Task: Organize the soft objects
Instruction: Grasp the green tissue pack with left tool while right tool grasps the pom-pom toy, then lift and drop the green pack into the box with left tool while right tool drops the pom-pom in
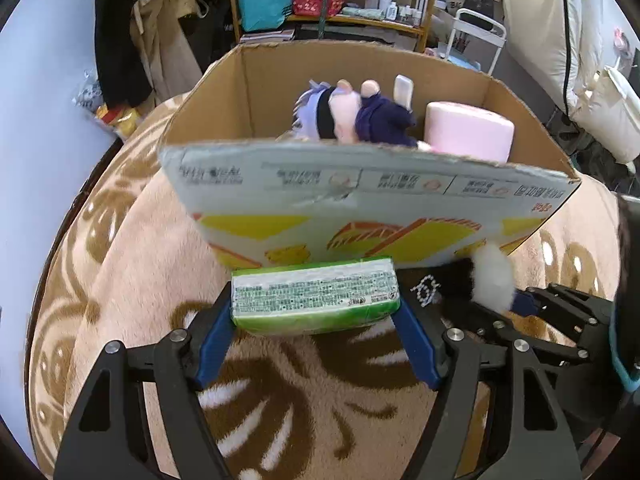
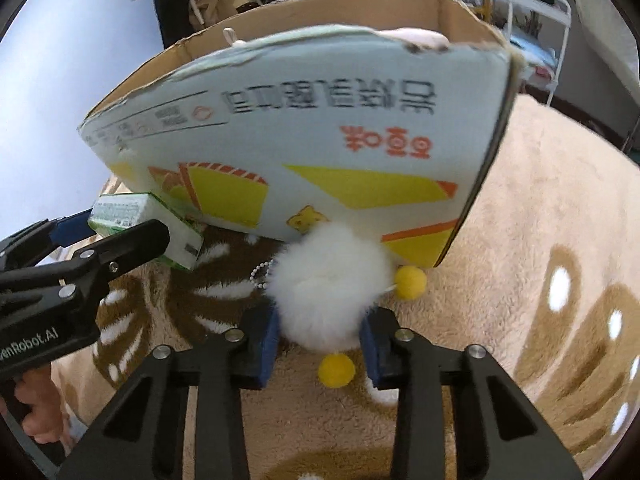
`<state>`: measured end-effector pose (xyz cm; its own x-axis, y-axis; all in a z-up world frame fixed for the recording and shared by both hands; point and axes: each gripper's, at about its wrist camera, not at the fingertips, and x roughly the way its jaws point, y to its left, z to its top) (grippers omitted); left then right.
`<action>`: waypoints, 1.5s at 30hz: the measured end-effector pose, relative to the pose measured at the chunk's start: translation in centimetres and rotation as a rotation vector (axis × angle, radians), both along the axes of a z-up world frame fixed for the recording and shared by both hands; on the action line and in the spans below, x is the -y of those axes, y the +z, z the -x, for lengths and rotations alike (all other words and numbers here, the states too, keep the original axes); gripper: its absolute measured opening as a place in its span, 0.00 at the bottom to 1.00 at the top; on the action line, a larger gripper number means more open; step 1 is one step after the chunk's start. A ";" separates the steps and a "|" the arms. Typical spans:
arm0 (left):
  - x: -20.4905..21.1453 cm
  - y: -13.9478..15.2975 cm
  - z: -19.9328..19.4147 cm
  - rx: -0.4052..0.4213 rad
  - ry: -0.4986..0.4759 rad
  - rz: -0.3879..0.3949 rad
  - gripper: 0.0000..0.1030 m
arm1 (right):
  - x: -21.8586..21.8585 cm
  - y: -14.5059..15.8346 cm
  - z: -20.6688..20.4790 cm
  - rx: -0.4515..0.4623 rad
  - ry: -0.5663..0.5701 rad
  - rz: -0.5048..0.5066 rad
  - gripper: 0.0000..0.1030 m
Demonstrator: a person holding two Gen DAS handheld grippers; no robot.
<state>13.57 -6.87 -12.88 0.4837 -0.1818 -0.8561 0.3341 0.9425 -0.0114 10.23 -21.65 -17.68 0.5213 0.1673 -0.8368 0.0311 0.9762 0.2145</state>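
Note:
My left gripper (image 1: pixel 316 320) is shut on a green tissue pack (image 1: pixel 314 296), held just in front of the near wall of an open cardboard box (image 1: pixel 360 200). The pack also shows in the right wrist view (image 2: pixel 144 224). My right gripper (image 2: pixel 320 340) is shut on a white fluffy pompom toy (image 2: pixel 328 284) with yellow balls (image 2: pixel 410 282) and a bead chain, close to the box (image 2: pixel 320 128). Inside the box lie a purple-and-pink plush doll (image 1: pixel 352 116) and a pink tissue pack (image 1: pixel 468 132).
The box stands on a beige and brown patterned fleece blanket (image 1: pixel 132 280). Behind it are a wooden shelf (image 1: pixel 332 0) with bags and bottles, hanging clothes (image 1: pixel 132 40) and a white rack (image 1: pixel 476 40). The right gripper shows at the right of the left wrist view (image 1: pixel 520 304).

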 end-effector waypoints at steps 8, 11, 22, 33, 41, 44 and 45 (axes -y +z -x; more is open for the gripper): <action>-0.4 0.4 1.2 0.013 0.017 -0.029 0.72 | 1.4 1.4 1.6 0.049 -0.034 -0.014 0.32; -0.2 0.5 1.4 0.011 0.028 -0.032 0.72 | 1.8 2.6 2.2 0.076 -0.047 -0.016 0.32; -1.5 3.8 4.9 0.132 0.070 -0.026 0.72 | 0.5 7.8 4.9 0.229 -0.052 0.024 0.32; -2.3 12.0 9.4 0.387 0.075 -0.010 0.72 | 0.8 14.7 8.0 0.410 -0.079 0.034 0.32; -1.9 16.8 9.9 0.519 0.082 -0.032 0.72 | 1.3 17.9 8.4 0.500 -0.084 0.067 0.32; -1.5 18.6 9.6 0.569 0.078 -0.012 0.72 | 1.6 19.3 8.2 0.534 -0.088 0.082 0.32; -1.4 19.2 9.3 0.588 0.079 -0.001 0.72 | 1.7 19.8 7.9 0.549 -0.088 0.082 0.32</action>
<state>4.25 -5.46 6.34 0.8889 -0.1254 -0.4406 0.2131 0.9646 0.1554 2.30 -23.34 2.15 0.8929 0.0490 -0.4476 0.0186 0.9892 0.1454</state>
